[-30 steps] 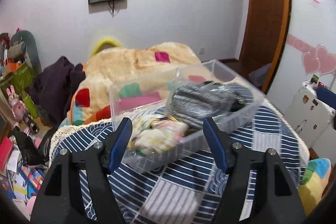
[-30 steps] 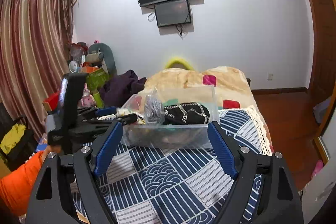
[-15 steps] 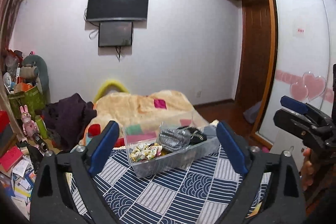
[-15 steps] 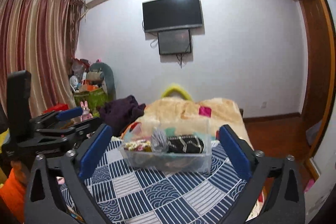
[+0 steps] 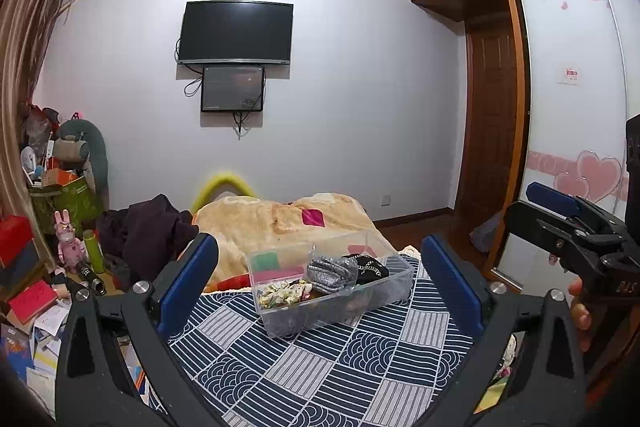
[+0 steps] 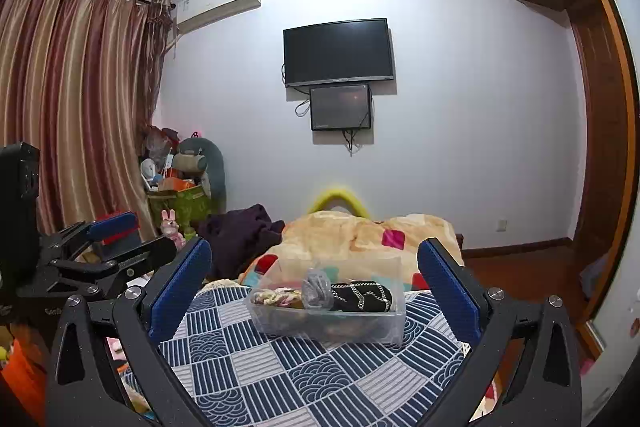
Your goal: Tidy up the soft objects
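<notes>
Left gripper (image 5: pixel 320 283), jaws spread and empty, faces the clear bin (image 5: pixel 332 291) straight ahead, as does the empty right gripper (image 6: pixel 314 287); both well apart.

The left gripper (image 5: pixel 320 279) is showing black angular arms, blue ribbed pads (image 5: pixel 188 279) and silver screws. The right gripper (image 6: pixel 314 281) is looking identical. Bare fingers (image 5: pixel 580 311) are peeking out; an orange sleeve (image 6: pixel 20 371) is showing.

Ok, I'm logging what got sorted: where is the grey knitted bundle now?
In both views the grey knitted bundle sits inside the clear bin on the bed, between the floral fabric and the black chain-patterned item.
</notes>
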Motion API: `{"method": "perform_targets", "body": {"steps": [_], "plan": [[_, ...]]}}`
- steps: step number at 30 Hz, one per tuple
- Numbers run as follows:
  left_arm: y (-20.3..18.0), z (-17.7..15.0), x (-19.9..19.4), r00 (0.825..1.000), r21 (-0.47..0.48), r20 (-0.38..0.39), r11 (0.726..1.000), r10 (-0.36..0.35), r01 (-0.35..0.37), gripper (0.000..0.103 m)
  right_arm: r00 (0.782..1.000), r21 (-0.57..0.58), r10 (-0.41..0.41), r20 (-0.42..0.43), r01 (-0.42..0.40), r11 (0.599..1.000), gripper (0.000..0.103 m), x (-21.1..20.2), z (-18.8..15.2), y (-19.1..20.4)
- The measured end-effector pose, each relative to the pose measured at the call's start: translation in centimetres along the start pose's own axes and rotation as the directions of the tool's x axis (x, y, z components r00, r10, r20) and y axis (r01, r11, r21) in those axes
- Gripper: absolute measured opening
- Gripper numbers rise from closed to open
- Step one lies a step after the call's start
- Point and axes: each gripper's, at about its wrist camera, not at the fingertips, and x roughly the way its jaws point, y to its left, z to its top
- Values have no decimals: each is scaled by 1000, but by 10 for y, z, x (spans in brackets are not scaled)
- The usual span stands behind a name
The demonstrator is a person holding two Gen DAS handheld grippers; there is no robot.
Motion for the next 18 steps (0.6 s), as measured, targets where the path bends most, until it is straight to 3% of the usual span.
{"method": "perform_targets", "body": {"steps": [18], "plan": [[0, -7, -3, 1000, 3, -4, 1000, 18, -18, 103, 1000, -3, 4, -21, -4, 1000, 103, 2, -7, 1]]}}
